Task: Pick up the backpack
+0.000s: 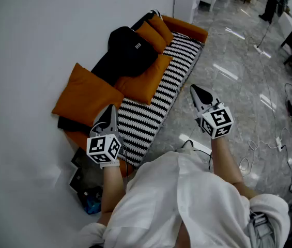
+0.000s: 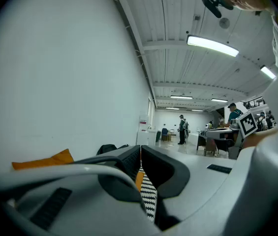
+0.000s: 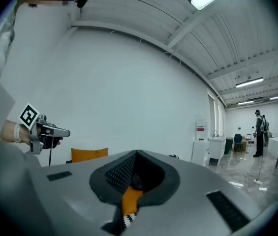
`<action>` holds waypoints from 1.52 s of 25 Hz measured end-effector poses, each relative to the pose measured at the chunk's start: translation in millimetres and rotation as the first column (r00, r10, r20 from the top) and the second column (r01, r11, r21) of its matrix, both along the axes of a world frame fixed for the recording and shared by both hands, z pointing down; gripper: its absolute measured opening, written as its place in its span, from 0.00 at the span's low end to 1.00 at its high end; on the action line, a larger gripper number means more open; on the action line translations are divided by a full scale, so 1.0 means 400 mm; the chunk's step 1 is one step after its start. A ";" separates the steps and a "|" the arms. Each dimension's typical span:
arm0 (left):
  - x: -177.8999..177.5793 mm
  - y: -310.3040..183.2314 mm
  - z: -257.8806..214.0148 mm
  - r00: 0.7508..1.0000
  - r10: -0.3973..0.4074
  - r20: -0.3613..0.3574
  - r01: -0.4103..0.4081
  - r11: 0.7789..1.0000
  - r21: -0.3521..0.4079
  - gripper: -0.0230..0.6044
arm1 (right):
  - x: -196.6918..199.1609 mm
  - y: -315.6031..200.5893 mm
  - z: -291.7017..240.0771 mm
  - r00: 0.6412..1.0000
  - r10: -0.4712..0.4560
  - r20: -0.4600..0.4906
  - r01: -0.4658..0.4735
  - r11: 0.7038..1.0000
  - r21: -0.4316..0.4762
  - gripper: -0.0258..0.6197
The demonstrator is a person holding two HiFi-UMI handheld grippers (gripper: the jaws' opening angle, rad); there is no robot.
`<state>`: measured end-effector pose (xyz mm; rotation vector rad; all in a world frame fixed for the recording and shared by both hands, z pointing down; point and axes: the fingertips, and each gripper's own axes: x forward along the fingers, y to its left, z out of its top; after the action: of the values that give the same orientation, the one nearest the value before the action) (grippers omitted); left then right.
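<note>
The backpack [image 1: 130, 50] looks like matt black cloth, the floor [image 1: 239, 76] glossy polished stone.

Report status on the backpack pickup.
Left tool shut, empty; right tool shut, empty. Backpack on the sofa, untouched, both tools short of it. Orange cushions beside it, nothing on top.

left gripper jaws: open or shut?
Shut. In the left gripper view, the left gripper has its jaws meeting at the tips, with nothing clamped between them.
</note>
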<state>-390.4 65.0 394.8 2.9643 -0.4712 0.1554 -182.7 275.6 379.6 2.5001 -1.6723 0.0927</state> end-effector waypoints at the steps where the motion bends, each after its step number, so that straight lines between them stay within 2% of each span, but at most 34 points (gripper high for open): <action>1: 0.002 0.002 -0.001 1.000 0.001 -0.001 -0.001 1.000 0.000 0.08 | 0.001 0.001 -0.002 1.000 -0.001 -0.001 0.001 1.000 0.001 0.07; 14: 0.014 0.028 0.003 1.000 0.012 -0.001 -0.012 1.000 -0.002 0.08 | 0.011 0.028 0.001 1.000 0.002 0.002 -0.002 1.000 0.003 0.07; 20: 0.016 0.030 -0.003 1.000 0.020 -0.010 -0.020 1.000 -0.005 0.08 | 0.003 0.029 -0.013 1.000 -0.018 0.012 0.018 0.998 0.062 0.07; 38: 0.005 0.041 0.008 1.000 0.027 -0.008 -0.027 0.999 -0.019 0.08 | -0.011 0.015 0.010 1.000 -0.028 0.013 0.028 0.999 0.026 0.07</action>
<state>-388.3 81.5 397.9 2.9525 -0.4267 0.1498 -187.1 281.5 383.8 2.4988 -1.7238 0.0853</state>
